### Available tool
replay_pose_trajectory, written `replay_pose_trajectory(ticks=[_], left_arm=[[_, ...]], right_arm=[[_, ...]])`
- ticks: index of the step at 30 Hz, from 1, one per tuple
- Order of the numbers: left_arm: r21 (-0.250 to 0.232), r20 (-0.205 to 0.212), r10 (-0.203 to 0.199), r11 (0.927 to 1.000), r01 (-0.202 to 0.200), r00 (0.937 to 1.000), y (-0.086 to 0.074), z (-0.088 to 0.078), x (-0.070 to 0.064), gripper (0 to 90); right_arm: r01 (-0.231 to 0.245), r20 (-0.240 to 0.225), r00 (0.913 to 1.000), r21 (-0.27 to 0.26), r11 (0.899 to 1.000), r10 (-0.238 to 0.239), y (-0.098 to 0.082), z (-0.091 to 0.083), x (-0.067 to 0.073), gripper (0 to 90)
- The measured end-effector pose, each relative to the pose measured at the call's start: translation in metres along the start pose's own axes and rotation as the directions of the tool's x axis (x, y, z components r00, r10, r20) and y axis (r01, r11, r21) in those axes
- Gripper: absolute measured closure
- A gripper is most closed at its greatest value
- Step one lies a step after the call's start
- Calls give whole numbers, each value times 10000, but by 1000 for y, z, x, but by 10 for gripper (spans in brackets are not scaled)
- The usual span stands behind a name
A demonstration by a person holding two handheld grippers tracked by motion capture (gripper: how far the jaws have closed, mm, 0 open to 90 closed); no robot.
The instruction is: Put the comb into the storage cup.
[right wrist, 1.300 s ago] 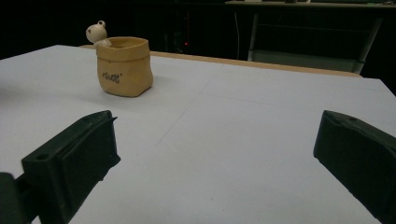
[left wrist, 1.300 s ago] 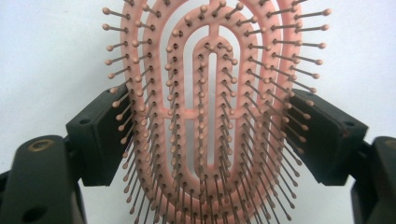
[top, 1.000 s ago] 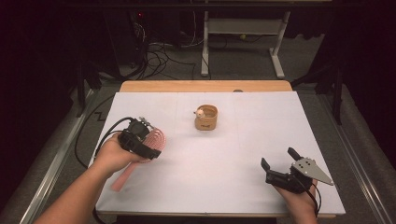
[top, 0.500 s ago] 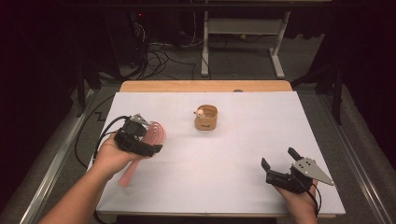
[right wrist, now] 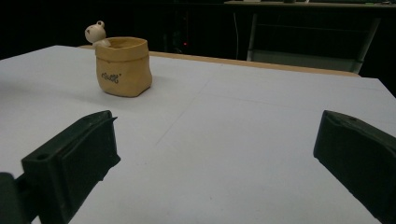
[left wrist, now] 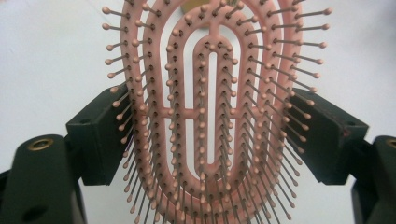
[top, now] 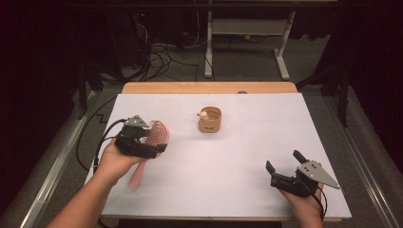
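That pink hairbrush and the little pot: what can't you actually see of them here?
- Pink hairbrush: handle cut off by the left gripper view's bottom edge; blurred in the high view, partly behind the left gripper.
- Tan pot: inside hidden by its own wall in the right gripper view; lettering too small.

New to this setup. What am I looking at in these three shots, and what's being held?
There is no robot arm here: a person at a table holds a hand-held two-jaw gripper in each hand. The wide shot comes from a fixed camera above the person's side, looking forward and down on the white table. The other two come from cameras riding on the grippers, looking along their black jaws.

The left gripper grips a pink hairbrush across its head, bristles facing that camera; the handle sticks out below the hand in the high view. The right gripper is open and empty, low over the table's near right part. Mid-table stands a small tan pot with a little animal figure at its rim.
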State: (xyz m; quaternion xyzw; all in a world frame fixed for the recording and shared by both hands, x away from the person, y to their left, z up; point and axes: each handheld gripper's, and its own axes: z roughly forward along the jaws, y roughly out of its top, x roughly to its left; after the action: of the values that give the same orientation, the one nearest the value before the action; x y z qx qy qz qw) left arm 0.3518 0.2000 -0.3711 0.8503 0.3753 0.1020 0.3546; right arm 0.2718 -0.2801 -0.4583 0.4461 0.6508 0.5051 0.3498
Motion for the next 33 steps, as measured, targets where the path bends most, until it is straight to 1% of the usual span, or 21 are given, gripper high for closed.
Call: replay_pose_trajectory(ticks=[5, 7, 9, 11, 13, 14, 16, 17, 19, 22, 23, 24, 26, 28, 30, 31, 33], left_arm=[[-652, -42, -76, 9978, 73, 10000, -5, -3, 1, 201], [-848, 76, -107, 9963, 113, 9999, -6, -4, 1, 201], [-1154, 144, -85, 9933, 101, 9999, -8, -5, 1, 201], [-1422, 77, -148, 9897, 157, 9999, -9, -7, 1, 201], [-1677, 124, -130, 9857, 149, 9998, -10, -9, 1, 201], [-1771, 156, -152, 9840, 178, 9998, -11, -9, 2, 201], [-1897, 24, -184, 9817, 185, 9998, -13, -9, 1, 201], [-1944, 54, -180, 9808, 187, 9998, -14, -10, 2, 201], [-2125, -85, -169, 9770, 148, 9998, -17, -11, 2, 201], [-2357, -176, -131, 9718, 86, 9998, -20, -13, 1, 201], [-2424, -117, -142, 9701, 109, 9998, -21, -14, 1, 201], [-2520, -91, -167, 9676, 139, 9998, -22, -15, 1, 201], [-2739, -213, -105, 9618, 43, 9997, -24, -18, -1, 201], [-3000, -137, -185, 9538, 136, 9997, -25, -20, -1, 201], [-3184, -291, -176, 9479, 74, 9994, -27, -23, -1, 201], [-3266, -294, -181, 9451, 75, 9994, -27, -24, -1, 201], [-3477, -385, -189, 9376, 44, 9991, -29, -25, -2, 201]], right_arm=[[13, 3, 10000, -5, 10000, -13, 0, 0, 0, 2], [28, -2, 10000, -5, 10000, -28, 0, 0, 0, 2], [36, 1, 10000, 3, 10000, -36, 0, 0, 0, 3], [32, -7, 10000, 9, 10000, -32, 0, 0, 0, 3], [26, -9, 10000, 9, 10000, -26, 0, 0, 1, 3], [30, -13, 10000, 9, 10000, -30, 0, 0, 1, 3], [32, -20, 10000, 23, 10000, -32, 0, 0, 1, 3], [29, -19, 10000, 30, 10000, -29, 0, 0, 1, 3], [41, -20, 10000, 13, 10000, -41, 0, 0, 0, 3], [23, -2, 10000, 0, 10000, -23, 0, 0, 0, 2], [18, -1, 10000, 9, 10000, -18, 0, 0, 0, 3], [16, 2, 10000, 8, 10000, -16, 0, 0, -1, 3], [7, 3, 10000, -9, 10000, -7, 0, 0, -1, 2], [-10, 13, 10000, -19, 10000, 10, 0, 0, -1, 3], [-1, 12, 10000, -12, 10000, 1, 0, 0, -1, 3], [-3, 14, 10000, -13, 10000, 3, 0, 0, -1, 3], [4, 13, 10000, -19, 10000, -4, 0, 0, -1, 2]])
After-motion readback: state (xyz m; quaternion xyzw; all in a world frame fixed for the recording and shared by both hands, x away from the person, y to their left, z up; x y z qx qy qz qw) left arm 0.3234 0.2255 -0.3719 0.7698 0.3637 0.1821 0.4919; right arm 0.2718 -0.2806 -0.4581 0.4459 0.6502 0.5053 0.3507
